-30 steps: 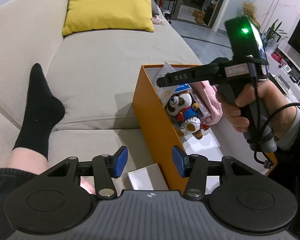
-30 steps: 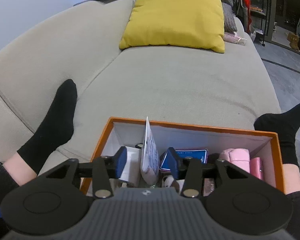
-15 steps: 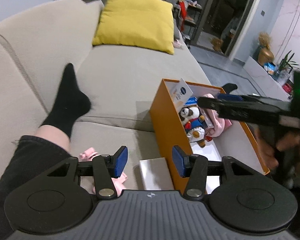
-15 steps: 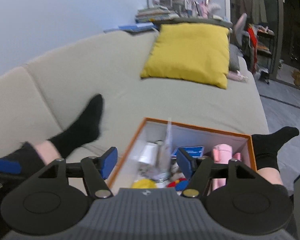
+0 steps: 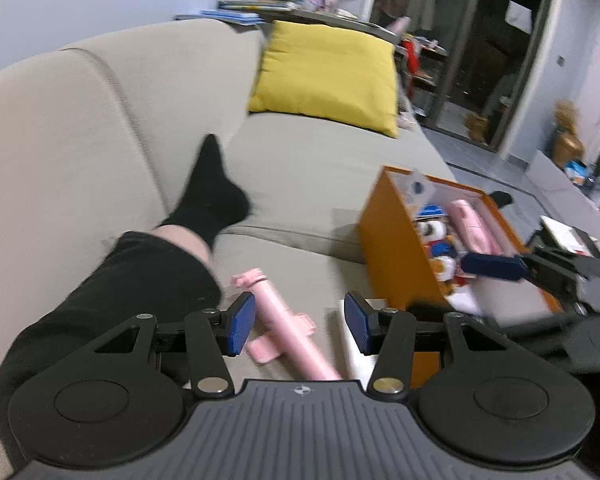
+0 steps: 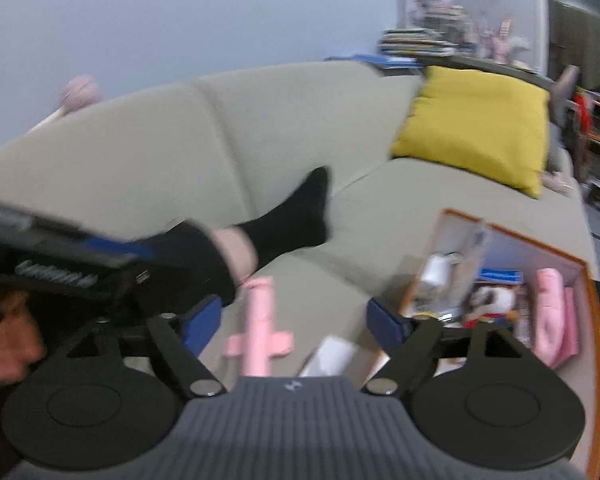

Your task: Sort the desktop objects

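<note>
An orange box stands on the beige sofa, holding a plush bear, a pink pouch and a blue card. It also shows in the right wrist view. A pink stick-shaped object lies on the cushion beside a small white box; both show in the right wrist view, the pink stick and the white box. My left gripper is open and empty above the pink stick. My right gripper is open and empty, raised above the cushion.
A person's leg with a black sock lies across the sofa on the left. A yellow pillow leans at the far end. The sofa back rises on the left. The room floor and furniture lie off to the right.
Both grippers have pulled back and up from the box and swung left. The right gripper has opened wider. The pink stick has come into view.
</note>
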A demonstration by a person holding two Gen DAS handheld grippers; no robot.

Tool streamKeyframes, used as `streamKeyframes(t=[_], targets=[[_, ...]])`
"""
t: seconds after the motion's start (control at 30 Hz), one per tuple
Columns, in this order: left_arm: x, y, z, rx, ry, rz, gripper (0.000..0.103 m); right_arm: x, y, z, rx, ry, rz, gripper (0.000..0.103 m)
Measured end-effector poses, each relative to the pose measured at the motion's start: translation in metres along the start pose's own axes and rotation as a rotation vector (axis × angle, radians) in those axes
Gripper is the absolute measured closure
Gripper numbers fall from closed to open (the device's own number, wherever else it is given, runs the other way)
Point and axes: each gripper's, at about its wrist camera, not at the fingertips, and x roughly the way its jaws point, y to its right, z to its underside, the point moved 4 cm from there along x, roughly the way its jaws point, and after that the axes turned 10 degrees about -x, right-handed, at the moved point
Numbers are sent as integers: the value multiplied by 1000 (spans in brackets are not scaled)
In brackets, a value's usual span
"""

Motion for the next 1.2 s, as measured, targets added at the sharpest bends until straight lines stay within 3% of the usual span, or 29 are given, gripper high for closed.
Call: streamKeyframes(t=[0.13,0.27,0.4,0.57,0.63,0.7,0.87,0.97,1.2], targets=[[2,-14,11,-2,-13,-23,45,10,-25,8,-71,-21,32,17],[8,-23,23,17,-37,-36,44,28,-42,19,-141,-97,70,17],[16,-35,34,18,-70,-66,42,38,-47,28,-136,-151,78,17],[21,-46,42,33,-125,-27,42,50,-53,38,-136,-207,83,17],[23,-47,43,37,-133,-6,42,55,-53,41,-131,-228,86,22],[24,-45,43,45,-142,13,42,62,-53,43,-133,-245,90,34],[31,-45,40,40,-159,42,43,73,-50,41,-153,-249,127,35],[34,-45,36,23,-162,55,51,77,-52,35,-176,-236,107,50],[47,-40,22,21,-183,75,59,96,-45,21,-273,-322,83,60]])
